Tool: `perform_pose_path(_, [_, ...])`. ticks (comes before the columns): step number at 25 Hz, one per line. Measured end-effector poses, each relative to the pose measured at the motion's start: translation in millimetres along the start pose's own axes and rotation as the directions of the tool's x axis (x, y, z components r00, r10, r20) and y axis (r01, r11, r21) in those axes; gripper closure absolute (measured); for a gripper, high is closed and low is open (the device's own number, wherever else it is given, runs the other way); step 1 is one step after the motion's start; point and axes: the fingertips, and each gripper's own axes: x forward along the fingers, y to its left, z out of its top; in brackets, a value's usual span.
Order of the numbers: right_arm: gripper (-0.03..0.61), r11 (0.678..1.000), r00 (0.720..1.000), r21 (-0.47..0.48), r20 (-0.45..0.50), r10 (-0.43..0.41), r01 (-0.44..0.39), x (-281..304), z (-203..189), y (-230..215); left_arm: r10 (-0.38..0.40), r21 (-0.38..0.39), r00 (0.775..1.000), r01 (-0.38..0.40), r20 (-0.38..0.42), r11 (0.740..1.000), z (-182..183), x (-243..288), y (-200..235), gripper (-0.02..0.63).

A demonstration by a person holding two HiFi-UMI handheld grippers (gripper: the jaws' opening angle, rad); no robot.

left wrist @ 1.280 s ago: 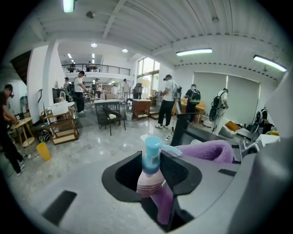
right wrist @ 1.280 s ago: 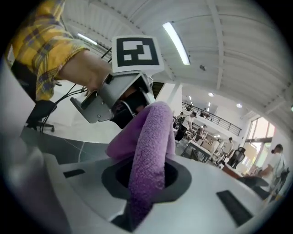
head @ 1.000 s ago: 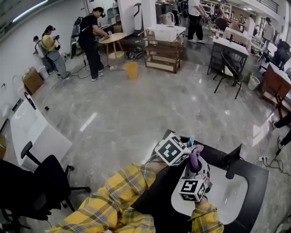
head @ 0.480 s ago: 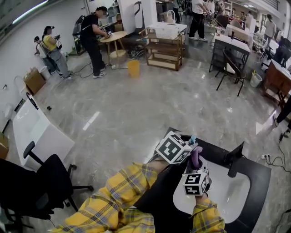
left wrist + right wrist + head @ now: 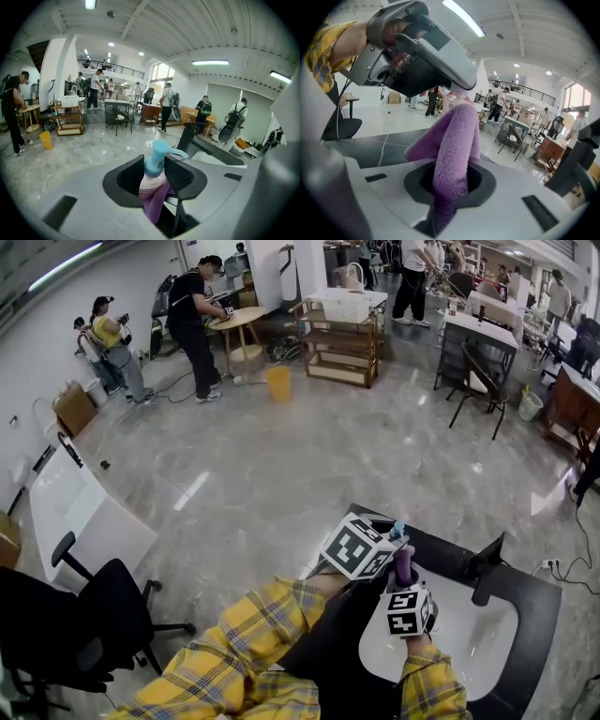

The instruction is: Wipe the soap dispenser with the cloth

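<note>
My left gripper (image 5: 153,176) is shut on the soap dispenser (image 5: 151,180), a pale bottle with a light blue pump (image 5: 156,154), and holds it upright between the dark pads. My right gripper (image 5: 450,180) is shut on the purple cloth (image 5: 454,150), which stands up out of its jaws. The cloth lies against the bottle's lower side (image 5: 157,208), right under the left gripper (image 5: 417,61). In the head view both marker cubes sit close together over the basin's near left rim: the left gripper (image 5: 386,542) above, the right gripper (image 5: 405,579) below, with the cloth (image 5: 403,564) between them. Much of the bottle is hidden.
A white basin (image 5: 473,643) is set in a black counter (image 5: 534,615) with a black faucet (image 5: 487,568) at its far side. A black office chair (image 5: 84,615) stands at the left. People, tables and a yellow bucket (image 5: 275,383) are far off across the floor.
The right gripper has dropped lower with the cloth and rolled a little, drawing the cloth down along the bottle. The left gripper has kept the dispenser in place.
</note>
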Motion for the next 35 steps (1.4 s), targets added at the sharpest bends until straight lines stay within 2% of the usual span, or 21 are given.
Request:
perform_pose_path(6, [0.541, 1.000, 1.000, 0.029, -0.016, 0.013, -0.012, 2.3, -0.7, -3.2, -0.013, -0.041, 1.000, 0.013, -0.001, 0.999, -0.2, -4.6, 1.9, 0.494])
perform_pose_path(9, [0.541, 0.999, 1.000, 0.049, 0.009, 0.017, -0.017, -3.3, 2.9, -3.7, -0.044, -0.017, 0.999, 0.044, -0.004, 0.999, -1.2, -4.6, 1.5, 0.494])
perform_pose_path(11, [0.541, 0.997, 0.999, 0.072, 0.035, 0.017, -0.020, -12.6, 5.7, -3.4, -0.083, 0.038, 0.996, 0.084, -0.016, 0.996, -2.9, -5.1, -3.0, 0.491])
perform_pose_path(13, [0.541, 0.995, 0.998, 0.098, 0.055, 0.015, -0.020, -24.6, 7.9, -3.5, -0.109, 0.125, 0.993, 0.113, -0.038, 0.986, -5.6, -6.3, -6.8, 0.445])
perform_pose_path(16, [0.541, 0.993, 0.997, 0.117, 0.080, 0.003, -0.013, -42.5, 9.0, -5.9, -0.132, 0.270, 0.990, 0.141, -0.052, 0.953, -9.9, -8.5, -8.0, 0.382])
perform_pose_path(19, [0.541, 0.991, 0.995, 0.137, 0.099, -0.012, -0.001, -63.5, 7.5, -7.4, -0.223, 0.317, 0.975, 0.219, -0.022, 0.923, -7.8, -13.0, -8.1, 0.359])
perform_pose_path(22, [0.541, 0.989, 0.994, 0.148, 0.108, -0.028, 0.011, -84.6, 4.3, -7.0, -0.361, 0.326, 0.932, 0.328, 0.045, 0.887, 7.7, -18.3, -5.9, 0.357])
perform_pose_path(24, [0.541, 0.988, 0.993, 0.155, 0.107, -0.040, 0.023, -97.4, 0.9, -7.2, -0.435, 0.364, 0.899, 0.388, 0.054, 0.847, 16.2, -17.8, -4.0, 0.357])
perform_pose_path(27, [0.541, 0.985, 0.993, 0.166, 0.101, -0.065, 0.048, -115.3, -4.9, -10.2, -0.536, 0.421, 0.844, 0.494, -0.024, 0.761, 13.1, -10.9, -8.5, 0.357])
perform_pose_path(29, [0.541, 0.983, 0.991, 0.173, 0.100, -0.087, 0.069, -126.6, -7.3, -13.8, -0.584, 0.416, 0.807, 0.562, -0.089, 0.715, 7.9, -4.7, -11.8, 0.357])
perform_pose_path(32, [0.541, 0.976, 0.988, 0.191, 0.092, -0.124, 0.105, -141.6, -12.3, -21.2, -0.648, 0.362, 0.749, 0.648, -0.141, 0.670, 6.7, 1.3, -15.0, 0.359])
perform_pose_path(35, [0.541, 0.967, 0.985, 0.213, 0.073, -0.158, 0.140, -151.1, -19.6, -28.7, -0.704, 0.321, 0.695, 0.706, -0.145, 0.631, 11.4, 2.6, -16.5, 0.360])
